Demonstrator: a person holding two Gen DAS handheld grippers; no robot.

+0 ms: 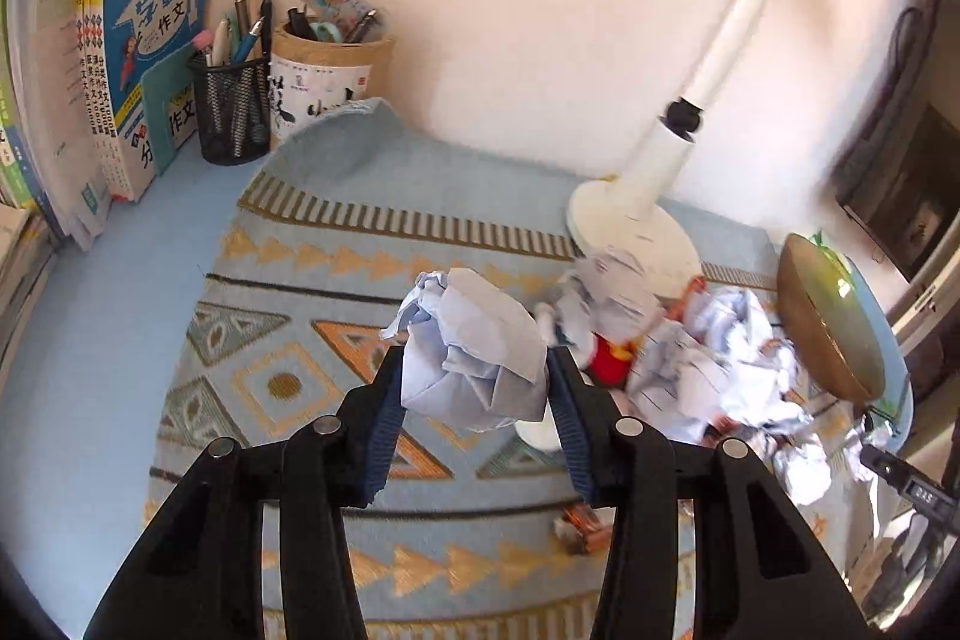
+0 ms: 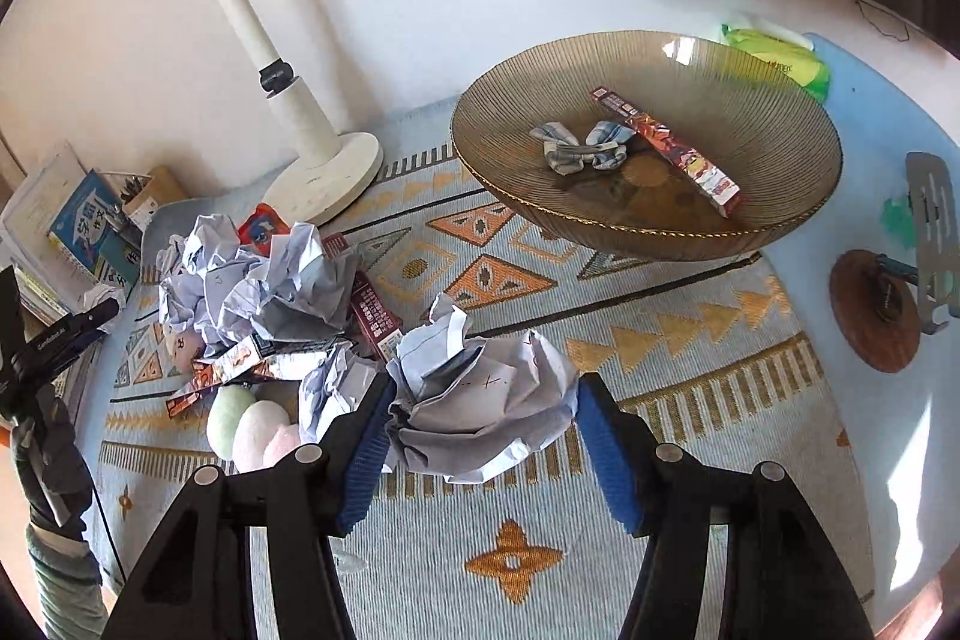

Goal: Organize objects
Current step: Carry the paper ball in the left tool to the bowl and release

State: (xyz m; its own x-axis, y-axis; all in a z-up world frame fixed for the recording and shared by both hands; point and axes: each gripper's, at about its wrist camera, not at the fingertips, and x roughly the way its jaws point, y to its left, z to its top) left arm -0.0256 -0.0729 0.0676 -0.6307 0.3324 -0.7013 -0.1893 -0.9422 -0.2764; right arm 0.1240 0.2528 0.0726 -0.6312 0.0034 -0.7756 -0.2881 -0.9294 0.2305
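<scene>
Two tongs each grasping a paper wad (image 1: 474,349) (image 2: 480,400), bowl (image 2: 780,196) holding bow (image 2: 579,147), snack box (image 2: 666,148)

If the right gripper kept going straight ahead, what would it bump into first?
The right gripper already holds a crumpled paper ball. Straight ahead, probably the patterned mat, then the brown bowl; depth is unclear.

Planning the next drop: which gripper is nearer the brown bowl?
Right. The right gripper, holding crumpled paper, faces the bowl just ahead; the left gripper sees it off to its right.
</scene>
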